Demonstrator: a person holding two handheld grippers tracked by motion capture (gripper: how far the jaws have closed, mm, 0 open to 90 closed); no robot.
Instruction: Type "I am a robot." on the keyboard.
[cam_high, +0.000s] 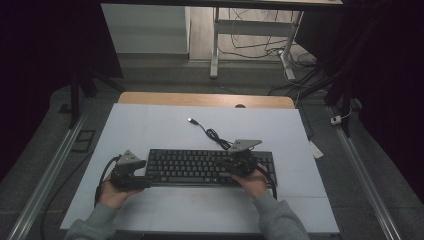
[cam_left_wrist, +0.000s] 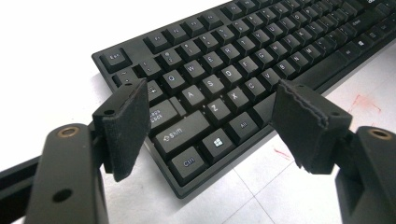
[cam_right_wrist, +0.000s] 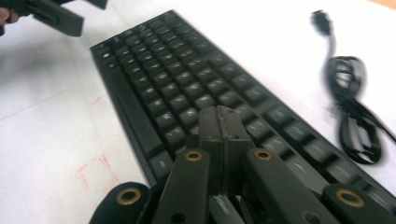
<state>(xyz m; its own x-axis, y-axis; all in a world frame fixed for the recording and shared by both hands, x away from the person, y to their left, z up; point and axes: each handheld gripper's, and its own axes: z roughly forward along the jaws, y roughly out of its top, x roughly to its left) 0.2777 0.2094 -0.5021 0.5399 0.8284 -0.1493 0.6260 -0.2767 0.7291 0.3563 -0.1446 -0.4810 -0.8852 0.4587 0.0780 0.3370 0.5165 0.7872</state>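
Black keyboard, legends Esc, Shift, Ctrl, Caps Lock. Left gripper jaws spread wide over its corner. Right gripper pressed shut above keys, holding nothing.

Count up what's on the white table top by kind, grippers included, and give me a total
Keyboard: 1
Cable with its plug, loosely coiled beyond the keyboard: 1
Hand-held gripper: 2, the left hand-held gripper with jaws wide open over the keyboard's left end, the right hand-held gripper shut over the keys
Total: 4
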